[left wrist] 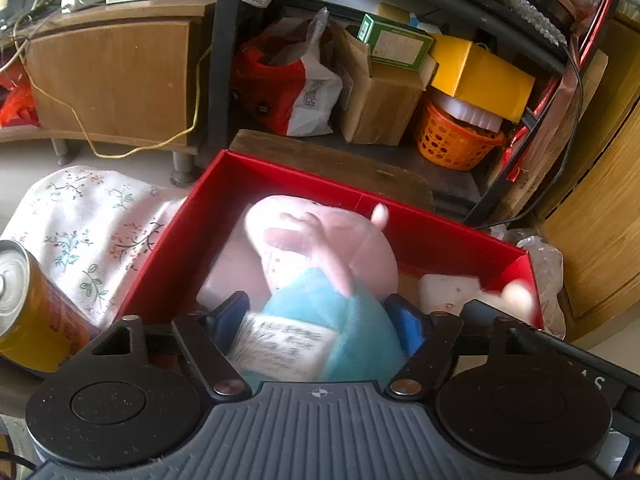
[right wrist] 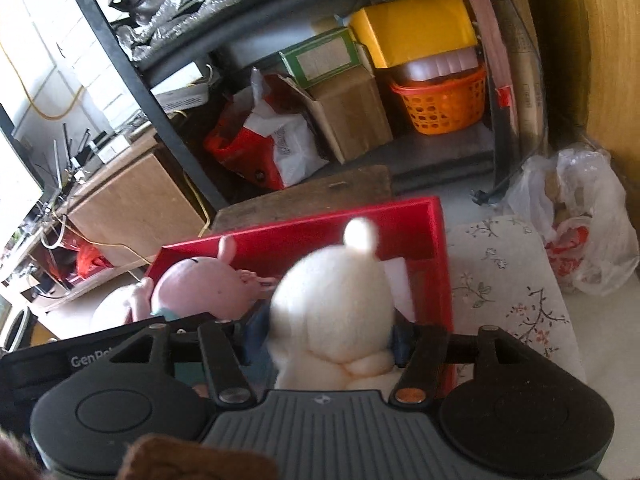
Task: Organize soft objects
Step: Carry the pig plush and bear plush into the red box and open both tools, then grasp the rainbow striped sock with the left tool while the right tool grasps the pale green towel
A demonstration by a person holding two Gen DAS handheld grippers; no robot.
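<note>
A pink pig plush in a light blue dress hangs over the open red box. Its body lies between the blue pads of my left gripper. The toy is blurred while the jaws look sharp and stand wide, so the pads seem to have let go of it. A white plush with round ears sits between the pads of my right gripper, over the right half of the red box. It is blurred too, and the jaws look loose around it. The pig plush also shows at the left.
The box rests on a floral cloth. A yellow drink can stands at the left. Behind the box lie a wooden board and a shelf holding cardboard boxes, a red and white bag and an orange basket. A plastic bag sits at the right.
</note>
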